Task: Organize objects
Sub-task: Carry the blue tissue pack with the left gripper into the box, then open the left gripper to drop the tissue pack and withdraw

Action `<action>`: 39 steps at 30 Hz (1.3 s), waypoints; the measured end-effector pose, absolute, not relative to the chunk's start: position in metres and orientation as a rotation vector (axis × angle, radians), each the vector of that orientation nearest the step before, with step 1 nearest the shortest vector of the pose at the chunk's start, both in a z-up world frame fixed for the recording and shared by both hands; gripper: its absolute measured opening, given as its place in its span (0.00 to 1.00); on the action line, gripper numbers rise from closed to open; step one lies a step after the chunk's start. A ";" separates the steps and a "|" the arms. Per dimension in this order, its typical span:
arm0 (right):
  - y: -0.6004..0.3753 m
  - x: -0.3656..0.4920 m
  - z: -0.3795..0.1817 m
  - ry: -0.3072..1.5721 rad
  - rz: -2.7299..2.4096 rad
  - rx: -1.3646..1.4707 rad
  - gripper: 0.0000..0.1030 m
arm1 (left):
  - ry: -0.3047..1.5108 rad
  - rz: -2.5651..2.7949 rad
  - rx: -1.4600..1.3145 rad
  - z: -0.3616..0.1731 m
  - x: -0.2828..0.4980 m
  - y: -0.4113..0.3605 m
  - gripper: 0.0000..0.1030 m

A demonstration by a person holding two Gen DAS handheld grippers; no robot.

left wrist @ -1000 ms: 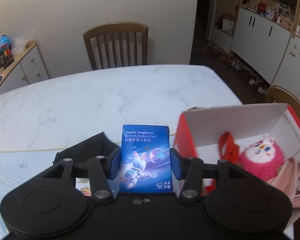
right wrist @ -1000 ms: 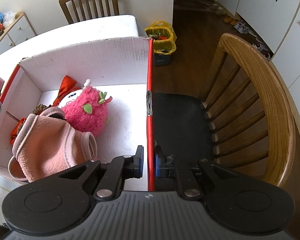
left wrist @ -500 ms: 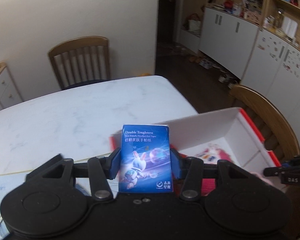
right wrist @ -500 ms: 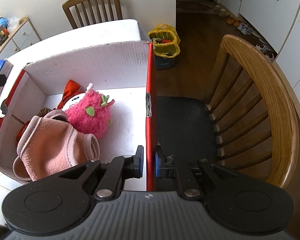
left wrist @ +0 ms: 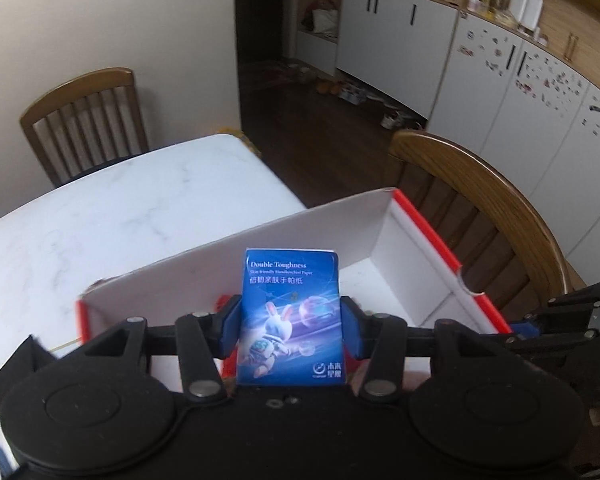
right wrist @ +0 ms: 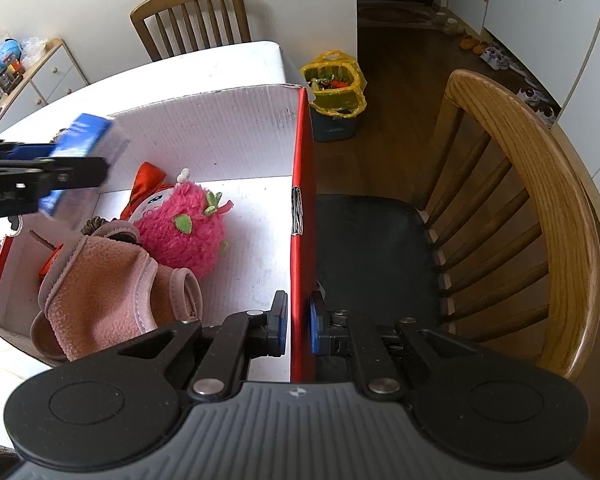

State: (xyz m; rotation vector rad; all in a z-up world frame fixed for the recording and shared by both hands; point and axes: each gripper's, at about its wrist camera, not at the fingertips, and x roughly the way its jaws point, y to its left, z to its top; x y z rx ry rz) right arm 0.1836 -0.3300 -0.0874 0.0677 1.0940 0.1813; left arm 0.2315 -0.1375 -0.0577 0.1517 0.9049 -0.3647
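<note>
My left gripper (left wrist: pixel 291 330) is shut on a blue tissue pack (left wrist: pixel 292 316) and holds it above the left part of the open red-and-white box (left wrist: pixel 424 236). In the right wrist view the tissue pack (right wrist: pixel 86 142) hangs over the box's left end. My right gripper (right wrist: pixel 298 326) is shut on the box's red right wall (right wrist: pixel 302 208). Inside the box lie a pink plush toy (right wrist: pixel 184 232), a pink fleece garment (right wrist: pixel 104 292) and a red item (right wrist: pixel 148 178).
The box sits at the edge of a white marble table (left wrist: pixel 100 216). A wooden chair (right wrist: pixel 512 208) stands right beside the box. Another chair (left wrist: pixel 84 120) is at the table's far side. A yellow bin (right wrist: pixel 334 96) stands on the floor.
My left gripper has carried the tissue pack rightward from the table beside the box to above the box interior. My right gripper has stayed clamped on the box wall.
</note>
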 end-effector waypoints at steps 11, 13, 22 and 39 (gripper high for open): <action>-0.331 0.186 -0.087 1.096 0.192 0.076 0.10 | 0.945 -0.440 0.194 -0.075 0.253 -0.185 0.47; -0.332 0.187 -0.088 1.098 0.194 0.082 0.10 | 0.953 -0.453 0.210 -0.080 0.257 -0.192 0.47; -0.333 0.186 -0.088 1.097 0.198 0.087 0.10 | 0.996 -0.481 0.242 -0.098 0.271 -0.202 0.46; -0.332 0.186 -0.089 1.102 0.199 0.093 0.10 | 1.036 -0.489 0.247 -0.102 0.278 -0.201 0.56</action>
